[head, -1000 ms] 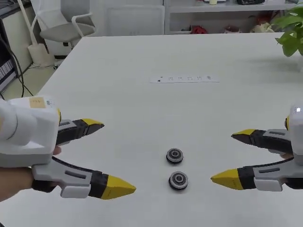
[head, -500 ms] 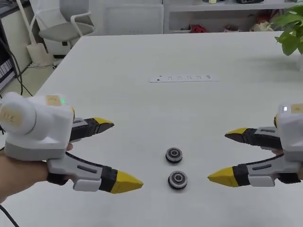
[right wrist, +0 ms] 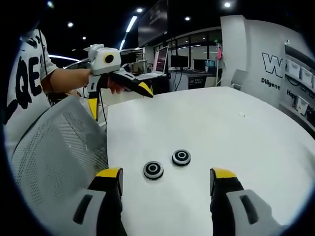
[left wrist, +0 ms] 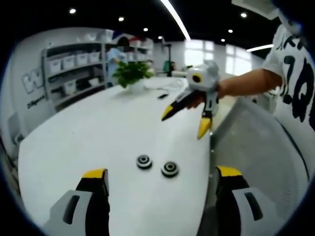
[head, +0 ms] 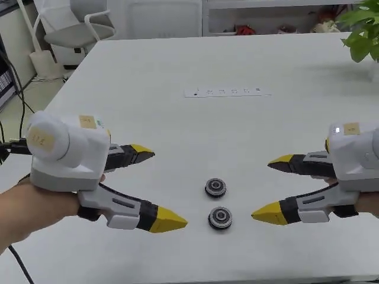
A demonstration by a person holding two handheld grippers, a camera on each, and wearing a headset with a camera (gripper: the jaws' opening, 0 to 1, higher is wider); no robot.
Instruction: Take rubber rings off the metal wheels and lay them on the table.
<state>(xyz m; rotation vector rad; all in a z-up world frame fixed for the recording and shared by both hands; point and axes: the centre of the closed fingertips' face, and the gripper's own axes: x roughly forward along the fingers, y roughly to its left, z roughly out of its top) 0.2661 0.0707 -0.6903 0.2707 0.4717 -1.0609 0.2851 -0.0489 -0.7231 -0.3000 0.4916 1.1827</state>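
1. Nearest the person, along the near edge of the desk (head: 177, 65), a mesh chair back (left wrist: 256, 142) stands just off that edge (seen in both gripper views).
2. The left gripper (head: 167, 189) is held in a hand (head: 35, 207) above the near left part of the desk. Its yellow-tipped jaws are spread wide with nothing between them, and they point toward the middle.
3. The right gripper (head: 263, 189) hovers opposite it, above the near right part. Its jaws are equally wide apart and empty, and they point back at the left one.
4. Between the two grippers, close to the near edge and about midway along it, lie the two metal wheels, flat on the desk. They are just beside each other but not touching, and clear of all four jaw tips.
5. The near wheel (head: 220, 218) lies closer to the edge, and the far wheel (head: 215, 187) is just behind it. Each shows a dark rubber ring round a metal centre, so the rings are on the wheels.
6. Further in, around the middle of the desk, a flat white socket strip (head: 227, 92) lies parallel to the near edge.
7. At the far right corner the leaves of a green plant (head: 361, 35) hang over the desk.
8. Beyond the far left corner stands a white office chair (head: 77, 23).
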